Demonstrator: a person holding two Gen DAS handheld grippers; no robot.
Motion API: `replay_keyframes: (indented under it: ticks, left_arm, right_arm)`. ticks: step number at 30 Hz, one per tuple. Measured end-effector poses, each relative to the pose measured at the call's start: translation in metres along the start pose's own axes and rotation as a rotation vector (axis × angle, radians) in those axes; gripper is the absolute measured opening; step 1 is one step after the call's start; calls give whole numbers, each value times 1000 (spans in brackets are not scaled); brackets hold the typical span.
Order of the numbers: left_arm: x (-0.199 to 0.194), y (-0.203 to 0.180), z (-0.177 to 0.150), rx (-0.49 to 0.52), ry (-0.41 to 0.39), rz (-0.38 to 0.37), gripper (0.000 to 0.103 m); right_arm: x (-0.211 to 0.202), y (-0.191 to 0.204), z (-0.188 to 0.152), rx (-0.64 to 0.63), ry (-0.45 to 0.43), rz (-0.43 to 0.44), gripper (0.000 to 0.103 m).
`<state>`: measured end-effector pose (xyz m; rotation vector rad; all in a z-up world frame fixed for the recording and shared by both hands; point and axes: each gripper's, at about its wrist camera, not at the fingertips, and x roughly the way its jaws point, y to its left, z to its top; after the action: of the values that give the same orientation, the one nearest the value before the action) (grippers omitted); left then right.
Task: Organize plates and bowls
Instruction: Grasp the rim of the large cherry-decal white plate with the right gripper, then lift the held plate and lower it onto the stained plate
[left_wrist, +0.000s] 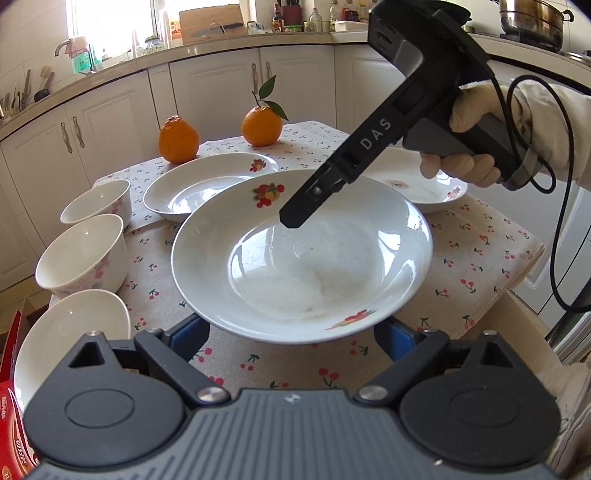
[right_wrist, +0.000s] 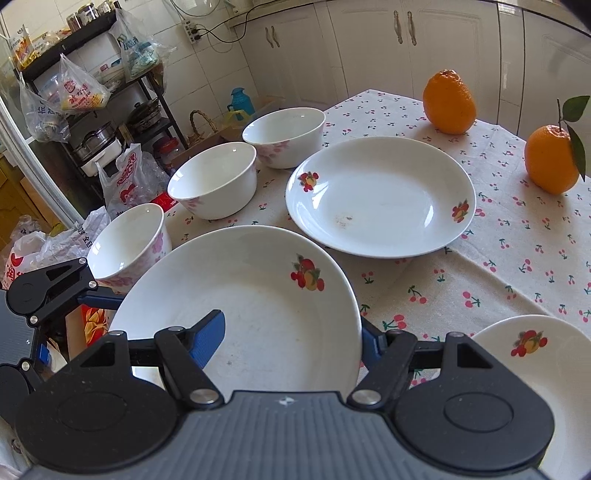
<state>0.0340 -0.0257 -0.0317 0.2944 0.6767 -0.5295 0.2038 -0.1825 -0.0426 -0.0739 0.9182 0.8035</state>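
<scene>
The held plate (right_wrist: 255, 306) is white and deep, with a glossy well, faint dull smears in the bottom and fruit prints on its rim. It is raised clear of the cherry-print tablecloth (right_wrist: 517, 266) and tilted.

The right gripper (right_wrist: 295, 341) clamps this plate: one blue finger (right_wrist: 208, 332) lies over the inner surface and the other sits behind the right edge, so the rim passes between them. In the left wrist view the right gripper's black body reaches down over the plate's far half.

The left gripper (left_wrist: 291, 332) sits at the plate's near edge, its blue fingers to either side and partly below the rim. Whether they press on the plate cannot be told.

Ahead of the right gripper a second plate (right_wrist: 380, 199) lies flat on the cloth. To its left three white bowls (right_wrist: 212, 181) with pink flowers stand in a row near the table edge. A third plate (right_wrist: 535, 373) lies to the right, cut off by the gripper body. Two oranges (right_wrist: 448, 101) stand at the far side.

The held plate's near rim is hidden behind both gripper bodies.
</scene>
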Motion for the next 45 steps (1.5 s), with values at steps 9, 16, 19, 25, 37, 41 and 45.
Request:
replay_keyframes:
  ticks: [9, 16, 19, 25, 37, 41, 45]
  left_arm:
    - [8, -8, 22, 39, -15, -48, 95]
    - [25, -19, 43, 71, -19, -103, 95]
    - [33, -25, 51, 91, -20, -128, 95]
    - [53, -41, 67, 124, -13, -182, 95]
    - [85, -61, 85, 172, 0, -245, 95]
    - [90, -65, 88, 177, -1, -250, 95]
    - [94, -68, 90, 179, -4, -251, 95]
  right_arm:
    - [-29, -14, -5, 21, -43, -46, 78]
    - [-54, -34, -14, 61, -80, -91, 78]
    - [-64, -44, -21, 83, -90, -113, 78]
    - [-81, -68, -37, 140, -110, -154, 78]
    - [-95, -106, -62, 235, -124, -206, 78]
    - [-96, -114, -68, 260, -129, -215, 78]
    - [-97, -121, -72, 275, -130, -221, 78]
